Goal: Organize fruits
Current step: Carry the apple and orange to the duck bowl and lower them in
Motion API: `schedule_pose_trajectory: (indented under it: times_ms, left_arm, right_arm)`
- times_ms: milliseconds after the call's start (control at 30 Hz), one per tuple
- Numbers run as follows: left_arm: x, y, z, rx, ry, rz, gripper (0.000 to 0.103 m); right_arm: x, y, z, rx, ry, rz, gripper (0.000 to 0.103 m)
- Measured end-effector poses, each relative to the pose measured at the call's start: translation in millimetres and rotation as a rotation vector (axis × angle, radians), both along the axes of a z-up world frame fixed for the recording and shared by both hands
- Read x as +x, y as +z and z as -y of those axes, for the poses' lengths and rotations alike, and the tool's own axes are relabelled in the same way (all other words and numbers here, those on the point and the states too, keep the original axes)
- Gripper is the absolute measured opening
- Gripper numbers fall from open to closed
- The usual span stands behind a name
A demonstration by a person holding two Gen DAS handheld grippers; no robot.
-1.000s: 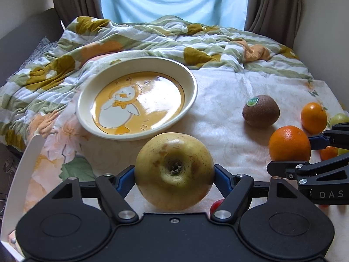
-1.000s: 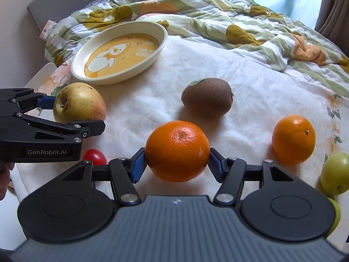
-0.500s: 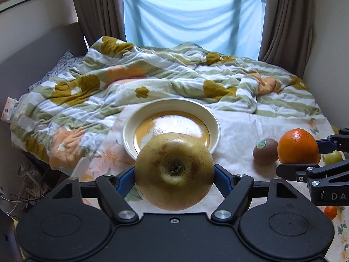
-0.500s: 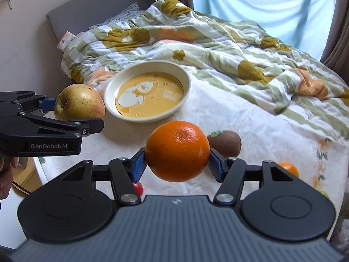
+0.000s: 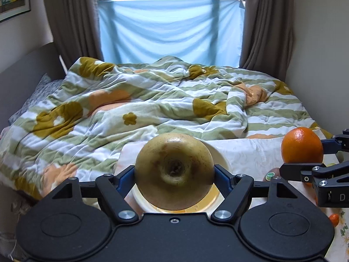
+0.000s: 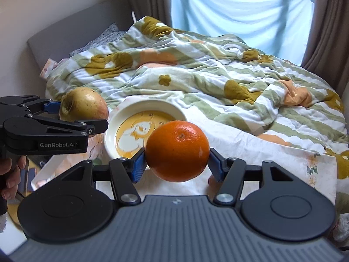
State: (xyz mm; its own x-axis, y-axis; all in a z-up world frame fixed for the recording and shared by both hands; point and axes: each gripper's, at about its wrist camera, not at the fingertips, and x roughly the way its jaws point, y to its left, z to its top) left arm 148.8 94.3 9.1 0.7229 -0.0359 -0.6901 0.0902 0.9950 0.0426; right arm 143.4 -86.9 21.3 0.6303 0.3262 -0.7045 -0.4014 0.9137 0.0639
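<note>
Two claws, each clamped on a fruit above the bed.

Left claw (image 5: 174, 174) gripping a yellow apple (image 5: 174, 171) between its blue pads, held up in front of a cream plate (image 6: 113, 120) with a duck picture, just beyond and below. Right claw (image 6: 177, 159) squeezing an orange (image 6: 177, 150), with the plate ahead to its left. Down beside the right claw, a kiwi (image 5: 272, 174) and a small orange (image 5: 333, 219) lying on the white cloth (image 5: 246, 152), striped quilt (image 5: 152, 100) beyond.

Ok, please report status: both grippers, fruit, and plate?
Left gripper shut on apple. Right gripper shut on orange. Plate holds no fruit. Nothing blocks it.
</note>
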Motion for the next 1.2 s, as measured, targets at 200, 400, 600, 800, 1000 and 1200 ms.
schedule_pose_trajectory:
  times_ms: [200,400,600,800,1000,1200]
  left_arm:
    - [50.8,-21.5,-14.8,0.007,-0.081,-0.037,0.079]
    - [93.6,-55.2,-24.7,0.023,-0.137,-0.088,0.079]
    - [123.5,-85.5,-28.0,0.046,-0.186,-0.133,0.079]
    - [138.7,-106.8,-18.9,0.093,-0.248,-0.150,0.079]
    - [142.6,-118.1,-9.0,0.138,-0.282,-0.146,0.079]
    - [141.6,-119.7,-3.5,0.154,-0.311,-0.137,0.087]
  right_arm:
    - [37.7,-4.5,-22.4,-0.018,-0.068,0.006,0.075]
    - [78.1,-22.7,-41.4,-0.021,-0.111,-0.006,0.075]
    - [111.0,-47.5,-53.3,-0.025,-0.134,-0.032,0.075]
    - [128.8,-64.1,-57.4,-0.022,-0.163,-0.061,0.075]
    - [134.9,-71.4,-55.4,-0.026,-0.186,-0.081,0.075]
    - [137.4,-71.3,-50.0,-0.024,-0.202,-0.088,0.075]
